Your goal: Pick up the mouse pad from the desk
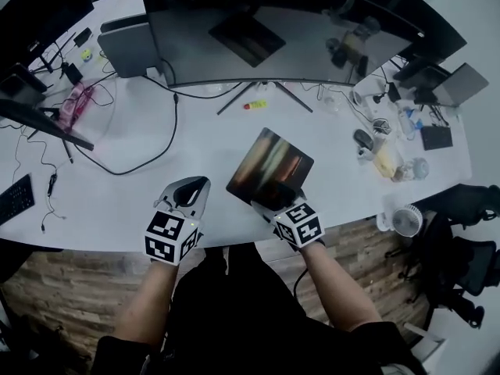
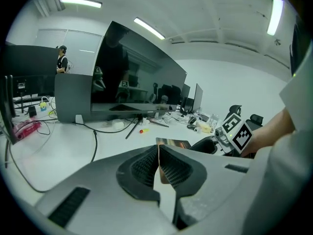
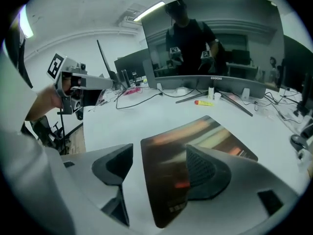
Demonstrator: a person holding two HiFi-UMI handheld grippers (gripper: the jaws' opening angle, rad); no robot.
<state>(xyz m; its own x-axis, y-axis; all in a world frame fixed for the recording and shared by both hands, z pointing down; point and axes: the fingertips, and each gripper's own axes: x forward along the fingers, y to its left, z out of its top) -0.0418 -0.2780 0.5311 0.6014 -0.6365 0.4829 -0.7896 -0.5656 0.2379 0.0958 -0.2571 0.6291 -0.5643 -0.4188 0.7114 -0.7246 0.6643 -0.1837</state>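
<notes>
The mouse pad point(image 1: 269, 166), dark with a blurred orange print, lies flat on the white desk point(image 1: 109, 201) just before the monitor stand. My right gripper point(image 1: 275, 203) is at the pad's near edge, tilted down, jaws open. In the right gripper view the right jaw hangs over the pad point(image 3: 171, 146), the left jaw over bare desk beside it, and my right gripper point(image 3: 159, 158) holds nothing. My left gripper point(image 1: 191, 192) hovers over the desk left of the pad, shut and empty point(image 2: 158, 153). The pad's far corner point(image 2: 173, 143) shows beyond its jaws.
A wide curved monitor point(image 1: 273, 30) stands behind the pad, its stand legs and a yellow-red marker point(image 1: 255, 105) just beyond. A black cable point(image 1: 168, 131) loops at the left. Cups, bottles and gadgets point(image 1: 383, 151) crowd the right end. The desk's front edge is under my wrists.
</notes>
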